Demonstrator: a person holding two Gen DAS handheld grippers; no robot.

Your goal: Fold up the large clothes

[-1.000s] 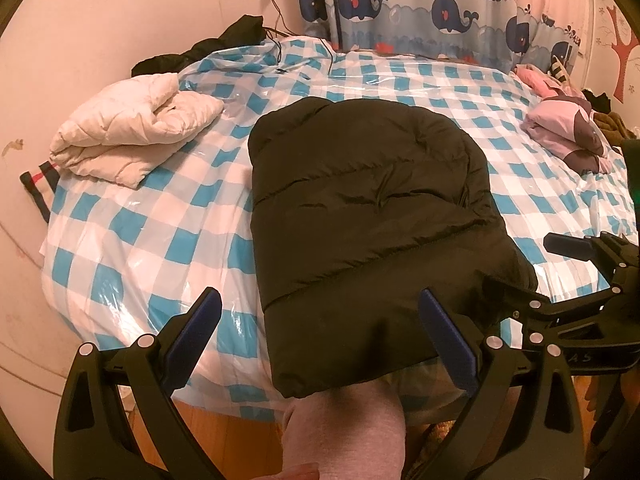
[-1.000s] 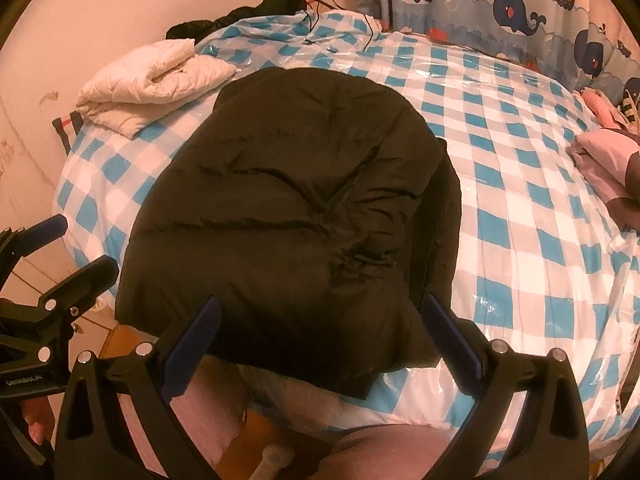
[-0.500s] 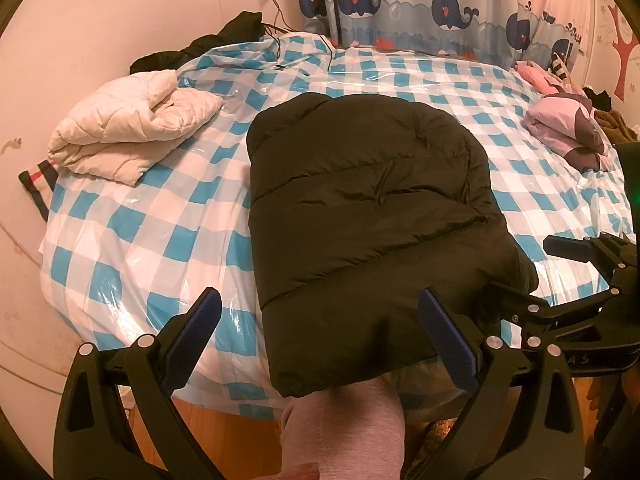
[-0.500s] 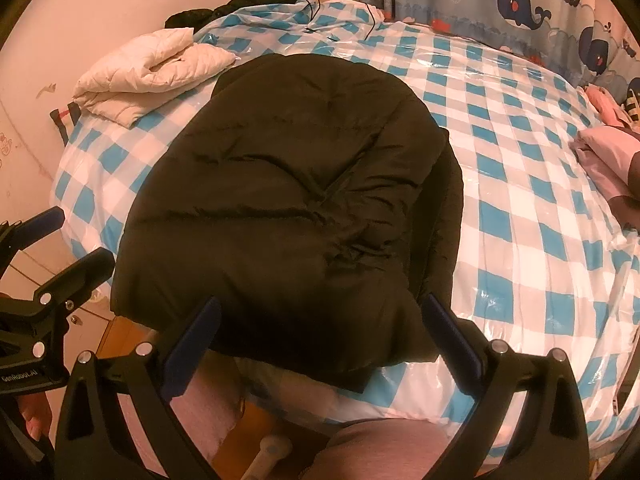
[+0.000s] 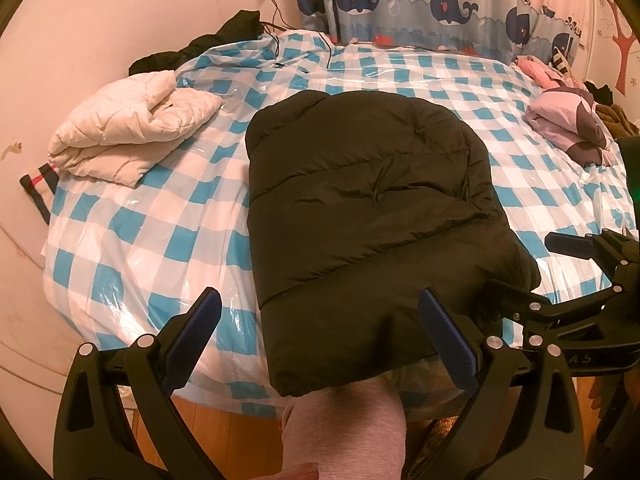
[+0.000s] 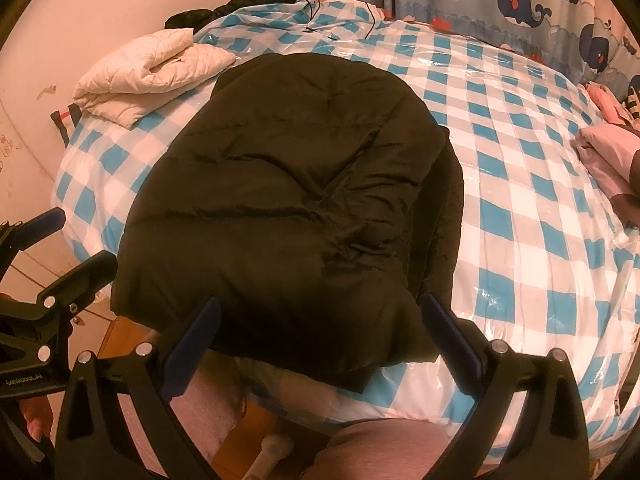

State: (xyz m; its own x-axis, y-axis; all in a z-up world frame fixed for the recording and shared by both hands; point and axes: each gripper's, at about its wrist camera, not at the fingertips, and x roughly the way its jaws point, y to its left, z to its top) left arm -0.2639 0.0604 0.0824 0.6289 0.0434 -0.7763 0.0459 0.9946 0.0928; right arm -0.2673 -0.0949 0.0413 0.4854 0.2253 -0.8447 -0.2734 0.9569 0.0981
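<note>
A black puffer jacket (image 5: 372, 216) lies folded lengthwise on the blue-and-white checked bed (image 5: 132, 216), its near hem hanging over the bed edge. In the right wrist view the same jacket (image 6: 288, 192) fills the middle. My left gripper (image 5: 320, 336) hovers open in front of the jacket's near hem, nothing between its fingers. My right gripper (image 6: 320, 336) is open too, just before the hem's right part. Each gripper shows in the other's view at the side: the right gripper (image 5: 560, 284) and the left gripper (image 6: 60, 264).
A folded cream quilted jacket (image 5: 128, 136) rests at the bed's far left, dark clothes (image 5: 200, 48) behind it by the wall. Pink folded clothes (image 5: 568, 124) lie at the far right. A whale-print curtain (image 5: 420, 0) hangs behind. The person's legs (image 5: 344, 428) stand against the bed edge.
Both grippers have stayed open and drifted slightly; the view has shifted a little toward the bed. The jacket has not moved.
</note>
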